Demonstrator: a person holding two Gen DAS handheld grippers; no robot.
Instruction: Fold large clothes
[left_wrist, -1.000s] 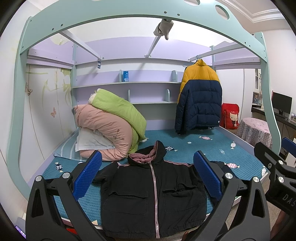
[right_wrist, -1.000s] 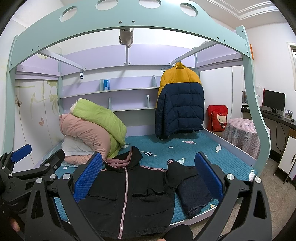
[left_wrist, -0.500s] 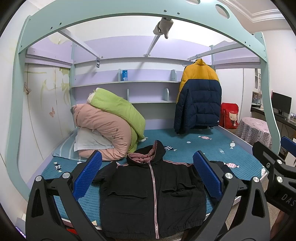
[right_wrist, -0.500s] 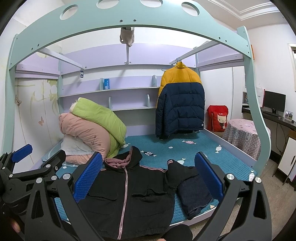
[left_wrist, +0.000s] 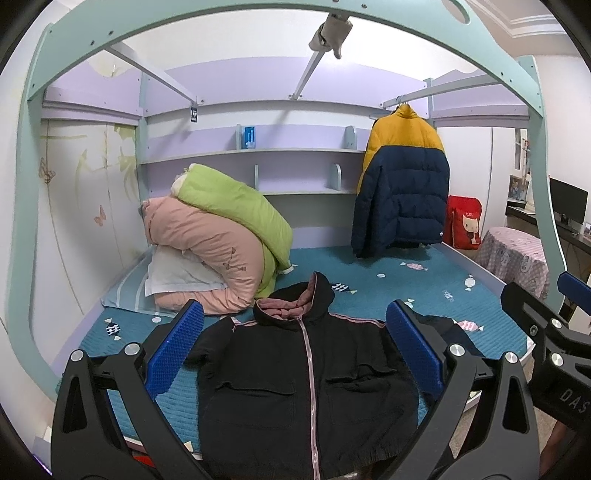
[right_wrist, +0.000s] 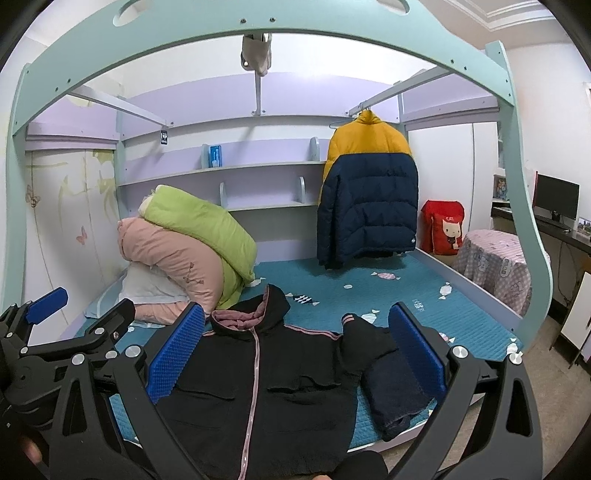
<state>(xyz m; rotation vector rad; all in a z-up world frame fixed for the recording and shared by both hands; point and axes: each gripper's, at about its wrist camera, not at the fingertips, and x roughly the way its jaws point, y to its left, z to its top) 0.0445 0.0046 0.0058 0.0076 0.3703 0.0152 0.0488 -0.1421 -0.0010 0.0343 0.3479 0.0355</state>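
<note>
Left tongs (left_wrist: 295, 354) spread wide, empty, held above the bed edge. Right tongs (right_wrist: 295, 350) likewise wide, empty. Black hooded jacket (left_wrist: 306, 384) lies flat, front up, zipped, hem at the near edge of the teal bed (left_wrist: 424, 295). Behind it: pink and green quilts (left_wrist: 221, 236) stacked left; yellow-navy puffer coat (left_wrist: 402, 188) hanging far right.

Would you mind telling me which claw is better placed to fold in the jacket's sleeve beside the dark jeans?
Probably the right claw: that sleeve lies nearest it on the black jacket.
</note>
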